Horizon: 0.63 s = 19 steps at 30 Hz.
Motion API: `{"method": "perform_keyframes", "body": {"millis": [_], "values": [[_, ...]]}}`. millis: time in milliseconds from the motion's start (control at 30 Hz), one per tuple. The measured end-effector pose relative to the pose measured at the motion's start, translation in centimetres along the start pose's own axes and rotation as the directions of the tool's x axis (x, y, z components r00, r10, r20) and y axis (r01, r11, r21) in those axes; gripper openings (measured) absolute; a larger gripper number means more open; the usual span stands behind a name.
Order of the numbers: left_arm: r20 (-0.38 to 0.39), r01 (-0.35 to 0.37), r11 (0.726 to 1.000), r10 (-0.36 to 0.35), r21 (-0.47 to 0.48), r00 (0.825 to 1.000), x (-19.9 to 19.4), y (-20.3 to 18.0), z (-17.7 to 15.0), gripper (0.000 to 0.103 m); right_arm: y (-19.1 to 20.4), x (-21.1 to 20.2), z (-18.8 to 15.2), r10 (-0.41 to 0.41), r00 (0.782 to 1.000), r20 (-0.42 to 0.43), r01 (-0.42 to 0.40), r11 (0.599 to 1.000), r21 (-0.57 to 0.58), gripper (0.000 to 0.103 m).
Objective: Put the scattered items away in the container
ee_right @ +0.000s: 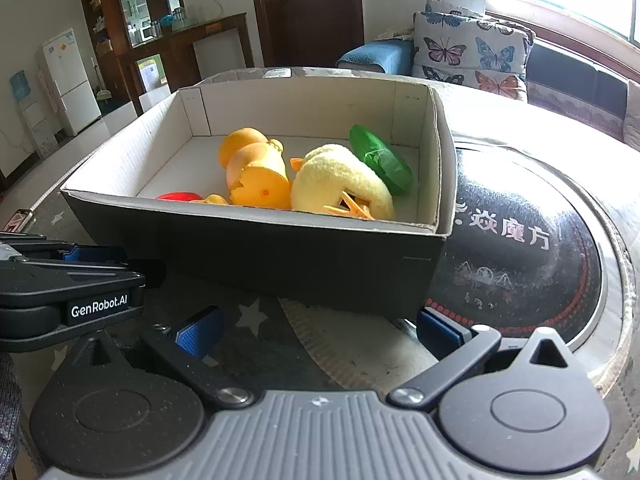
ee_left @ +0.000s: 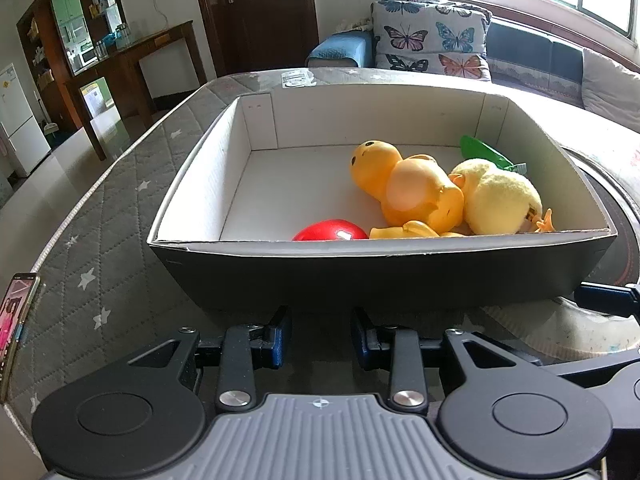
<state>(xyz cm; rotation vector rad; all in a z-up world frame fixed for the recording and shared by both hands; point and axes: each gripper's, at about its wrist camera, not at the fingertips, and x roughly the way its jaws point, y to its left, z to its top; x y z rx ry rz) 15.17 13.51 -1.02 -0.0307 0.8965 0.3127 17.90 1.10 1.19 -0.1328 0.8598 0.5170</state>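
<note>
Right wrist view: the right tool (ee_right: pixel 318 334), its blue-padded fingers (ee_right: pixel 198 336) spread wide with nothing between them, sits just in front of the dark, white-lined box (ee_right: pixel 256 252) on the desk (ee_right: pixel 360 344). Inside the box lie an orange plastic duck (ee_right: pixel 256 176), a yellow plush chick (ee_right: pixel 340 180), a green toy (ee_right: pixel 380 160) by the right wall and a red object (ee_right: pixel 178 196) behind the near wall. The left tool (ee_right: pixel 68 276) enters at the left edge, and a round black cooktop (ee_right: pixel 520 248) lies right of the box.

One box (ee_left: pixel 380 272) is sitting on the worktop (ee_left: pixel 120 216), holding one orange plastic duck (ee_left: pixel 404 188), one yellow plush chick (ee_left: pixel 496 200), one green toy (ee_right: pixel 380 160) and one red toy (ee_left: pixel 332 232). One phone (ee_left: pixel 16 320) is lying beside it. Two grippers are showing, left (ee_left: pixel 320 336) and right (ee_right: pixel 316 332).
</note>
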Motion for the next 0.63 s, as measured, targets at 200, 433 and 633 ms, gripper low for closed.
{"method": "perform_keyframes", "body": {"millis": [200,433,633], "values": [[-0.006,0.0,1.0,0.0,0.002,1.0,0.16,-0.01,0.04,0.034,0.04,0.1,-0.08,-0.003,1.0,-0.007,0.003,1.0,0.0,0.103],[-0.004,-0.003,1.0,0.003,-0.004,1.0,0.24,0.04,0.02,0.034,0.01,0.21,-0.09,-0.009,1.0,-0.01,0.009,1.0,0.001,0.103],[-0.009,0.0,1.0,0.0,-0.011,1.0,0.31,0.14,0.05,0.034,-0.02,0.21,-0.04,-0.014,1.0,-0.009,0.014,1.0,0.001,0.103]]}}
